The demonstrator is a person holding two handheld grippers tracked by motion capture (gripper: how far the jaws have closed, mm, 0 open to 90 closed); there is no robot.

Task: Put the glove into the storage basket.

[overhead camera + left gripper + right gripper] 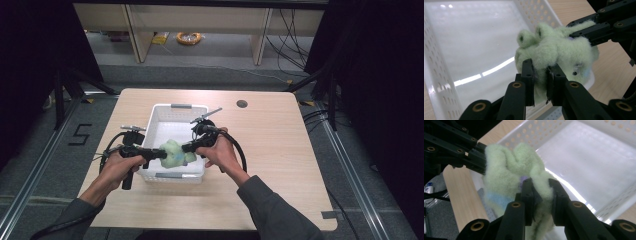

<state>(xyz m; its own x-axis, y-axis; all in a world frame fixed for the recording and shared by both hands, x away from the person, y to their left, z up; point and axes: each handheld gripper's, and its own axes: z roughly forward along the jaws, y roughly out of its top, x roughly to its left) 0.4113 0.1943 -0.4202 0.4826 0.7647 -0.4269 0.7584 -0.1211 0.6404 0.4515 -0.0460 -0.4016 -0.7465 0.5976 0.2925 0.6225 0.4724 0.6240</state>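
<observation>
While both the left gripper (159, 154) and right gripper (188, 147) clench the green plush toy (175, 153) above the white basket's (162, 111) near rim, uneven pulling might tear or drop it outside.

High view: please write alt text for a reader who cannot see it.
Two hand-held grippers, the left gripper and the right gripper, pinch a pale green fuzzy cloth from both sides above the near end of a white basket on a wooden table.

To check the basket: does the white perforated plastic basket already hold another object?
No, the white perforated plastic basket has a bare floor in the left gripper view.
</observation>
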